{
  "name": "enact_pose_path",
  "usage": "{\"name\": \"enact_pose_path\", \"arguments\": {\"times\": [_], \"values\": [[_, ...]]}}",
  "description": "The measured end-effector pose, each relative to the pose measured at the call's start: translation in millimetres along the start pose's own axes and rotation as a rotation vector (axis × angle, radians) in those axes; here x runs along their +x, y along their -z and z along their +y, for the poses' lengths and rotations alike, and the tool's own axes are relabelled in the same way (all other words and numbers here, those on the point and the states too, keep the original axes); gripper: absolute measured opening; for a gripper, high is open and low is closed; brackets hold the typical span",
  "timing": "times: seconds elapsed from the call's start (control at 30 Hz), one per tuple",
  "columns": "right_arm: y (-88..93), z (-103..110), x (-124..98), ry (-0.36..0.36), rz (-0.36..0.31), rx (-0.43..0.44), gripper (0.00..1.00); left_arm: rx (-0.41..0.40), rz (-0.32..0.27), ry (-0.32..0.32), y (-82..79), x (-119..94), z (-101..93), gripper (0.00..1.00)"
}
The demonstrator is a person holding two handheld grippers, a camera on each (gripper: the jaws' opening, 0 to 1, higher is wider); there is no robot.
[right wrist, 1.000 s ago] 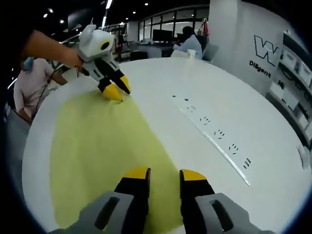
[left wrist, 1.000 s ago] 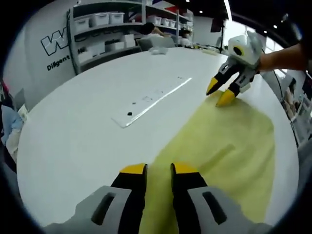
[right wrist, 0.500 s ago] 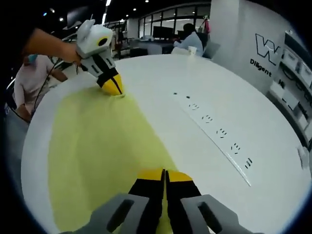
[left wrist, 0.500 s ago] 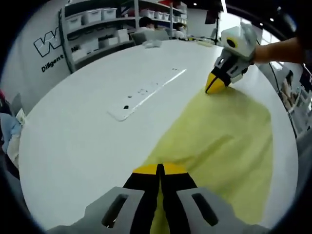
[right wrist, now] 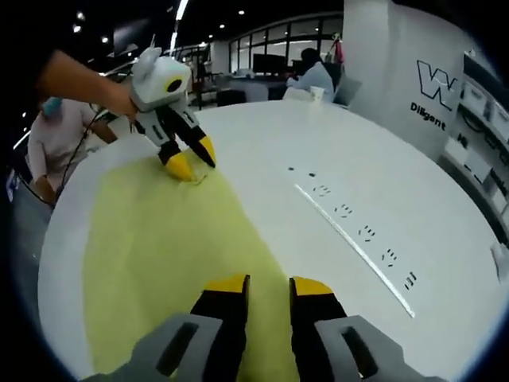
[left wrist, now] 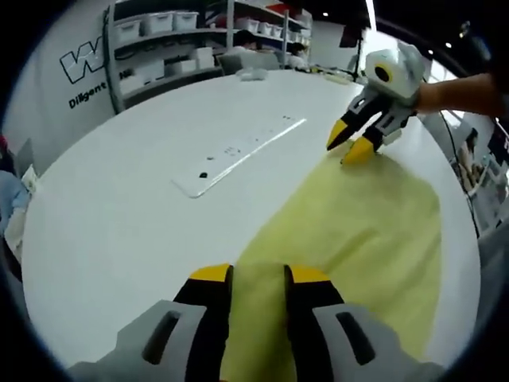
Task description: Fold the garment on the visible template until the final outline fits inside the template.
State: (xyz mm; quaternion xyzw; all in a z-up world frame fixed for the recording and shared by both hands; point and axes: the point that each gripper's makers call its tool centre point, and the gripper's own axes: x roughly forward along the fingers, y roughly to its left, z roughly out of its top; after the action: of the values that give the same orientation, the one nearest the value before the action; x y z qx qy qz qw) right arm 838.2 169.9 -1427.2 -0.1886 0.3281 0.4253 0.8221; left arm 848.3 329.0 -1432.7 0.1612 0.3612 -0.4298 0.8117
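A pale yellow garment [left wrist: 366, 231] lies flat on the round white table [left wrist: 119, 215]. In the left gripper view my left gripper [left wrist: 258, 277] stands open over the garment's near edge, cloth showing between its jaws. My right gripper [left wrist: 346, 153], held by a hand, is open with its tips at the garment's far corner. From the right gripper view, the right gripper [right wrist: 268, 285] is open above the yellow garment [right wrist: 159, 247], and the left gripper [right wrist: 195, 165] is open at the opposite corner. A long clear strip with dark marks [left wrist: 238, 155] lies on the table beside the garment, also the strip [right wrist: 358, 247].
Shelves with white bins [left wrist: 159, 48] stand beyond the table. A seated person [right wrist: 314, 76] is at the far side and another person [right wrist: 56, 135] stands close to the table's rim. The garment reaches near the table's edge [left wrist: 469, 263].
Half a second ago both grippers were shut at the garment's corners; now both stand open again, and the cloth lies flat.
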Motion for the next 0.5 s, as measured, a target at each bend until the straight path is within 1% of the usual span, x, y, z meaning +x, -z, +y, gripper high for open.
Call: {"name": "enact_pose_path", "arguments": {"times": [0.07, 0.13, 0.23, 0.37, 0.4, 0.5], "values": [[1.3, 3, 4, -0.013, 0.006, 0.003, 0.13, -0.009, 0.005, 0.004, 1.2, 0, -0.3, 0.26], [5.1, 3, 9, -0.02, 0.023, 0.0, 0.14, -0.017, 0.007, 0.002, 1.6, 0, 0.3, 0.27], [4.8, 6, 12, -0.028, 0.027, 0.004, 0.13, -0.005, 0.013, -0.001, 1.7, -1, 0.4, 0.26], [4.2, 7, 12, -0.035, 0.034, 0.017, 0.11, 0.012, 0.023, 0.011, 2.1, -1, -3.1, 0.2], [4.2, 8, 12, -0.036, 0.036, 0.013, 0.1, 0.015, 0.023, 0.008, 2.0, -1, -2.6, 0.2], [4.1, 13, 11, -0.045, 0.043, 0.004, 0.05, 0.006, 0.028, 0.013, 2.3, -1, -3.2, 0.16]]}}
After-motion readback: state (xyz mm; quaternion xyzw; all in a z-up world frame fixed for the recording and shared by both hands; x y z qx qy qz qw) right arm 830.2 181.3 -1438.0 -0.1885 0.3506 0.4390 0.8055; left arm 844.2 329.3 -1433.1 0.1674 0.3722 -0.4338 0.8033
